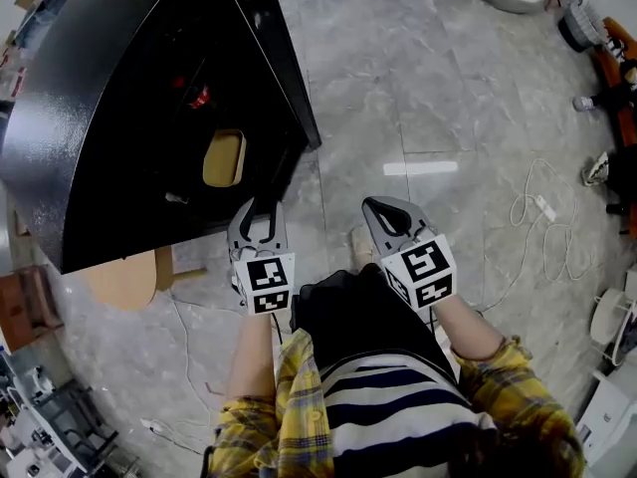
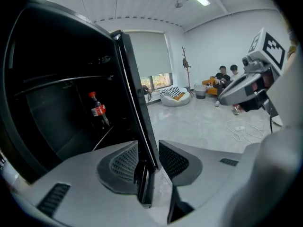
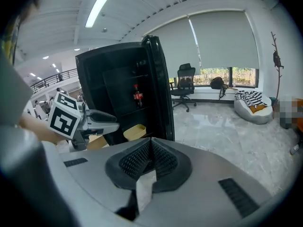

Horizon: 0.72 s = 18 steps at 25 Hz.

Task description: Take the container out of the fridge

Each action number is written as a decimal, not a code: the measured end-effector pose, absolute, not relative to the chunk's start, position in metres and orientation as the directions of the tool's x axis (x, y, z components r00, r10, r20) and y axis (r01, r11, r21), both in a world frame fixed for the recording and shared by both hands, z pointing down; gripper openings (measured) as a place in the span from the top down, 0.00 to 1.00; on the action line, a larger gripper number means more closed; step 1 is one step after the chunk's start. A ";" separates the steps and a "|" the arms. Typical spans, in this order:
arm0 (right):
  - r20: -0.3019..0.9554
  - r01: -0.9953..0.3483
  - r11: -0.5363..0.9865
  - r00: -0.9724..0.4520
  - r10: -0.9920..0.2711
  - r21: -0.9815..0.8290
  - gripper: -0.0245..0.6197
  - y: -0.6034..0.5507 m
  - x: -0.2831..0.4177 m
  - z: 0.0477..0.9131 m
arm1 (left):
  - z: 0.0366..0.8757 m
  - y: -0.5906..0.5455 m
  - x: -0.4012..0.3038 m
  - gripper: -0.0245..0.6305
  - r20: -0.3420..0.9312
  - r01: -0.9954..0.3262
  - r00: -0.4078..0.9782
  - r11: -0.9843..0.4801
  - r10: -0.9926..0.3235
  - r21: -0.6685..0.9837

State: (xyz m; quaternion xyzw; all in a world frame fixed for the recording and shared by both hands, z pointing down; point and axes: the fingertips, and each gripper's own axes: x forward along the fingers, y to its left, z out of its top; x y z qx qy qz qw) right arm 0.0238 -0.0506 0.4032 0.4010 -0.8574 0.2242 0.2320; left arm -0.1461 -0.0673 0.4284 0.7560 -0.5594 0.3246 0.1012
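Observation:
The black fridge (image 1: pixel 90 118) stands with its door (image 1: pixel 284 63) swung wide. A pale yellow container (image 1: pixel 225 157) sits low inside it and shows in the right gripper view too (image 3: pixel 135 131). A cola bottle (image 2: pixel 98 110) stands on a shelf higher up. My left gripper (image 1: pixel 257 212) straddles the free edge of the door (image 2: pixel 142 141), and its jaws are shut on that edge (image 2: pixel 147 162). My right gripper (image 1: pixel 383 212) hangs over the floor to the right of the door, shut with nothing in it (image 3: pixel 150 157).
A light wooden board (image 1: pixel 124 277) lies by the fridge's base. White cables (image 1: pixel 542 227) trail over the grey marble floor at the right. Further off are an office chair (image 3: pixel 184 91), a beanbag (image 3: pixel 255 109) and seated people (image 2: pixel 225 77).

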 end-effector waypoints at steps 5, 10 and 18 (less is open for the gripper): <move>0.598 -0.753 0.630 -0.597 -0.536 -0.187 0.92 -0.076 0.019 0.433 | 0.460 -0.093 -0.156 0.77 0.632 -0.930 0.089 -0.292 -0.770 -0.225; 0.617 -0.726 0.658 -0.616 -0.491 -0.201 0.92 -0.091 0.011 0.460 | 0.489 -0.106 -0.168 0.77 0.672 -0.947 0.038 -0.241 -0.740 -0.212; 0.632 -0.697 0.678 -0.639 -0.439 -0.233 0.92 -0.116 -0.007 0.503 | 0.533 -0.128 -0.192 0.77 0.716 -0.942 -0.039 -0.212 -0.697 -0.258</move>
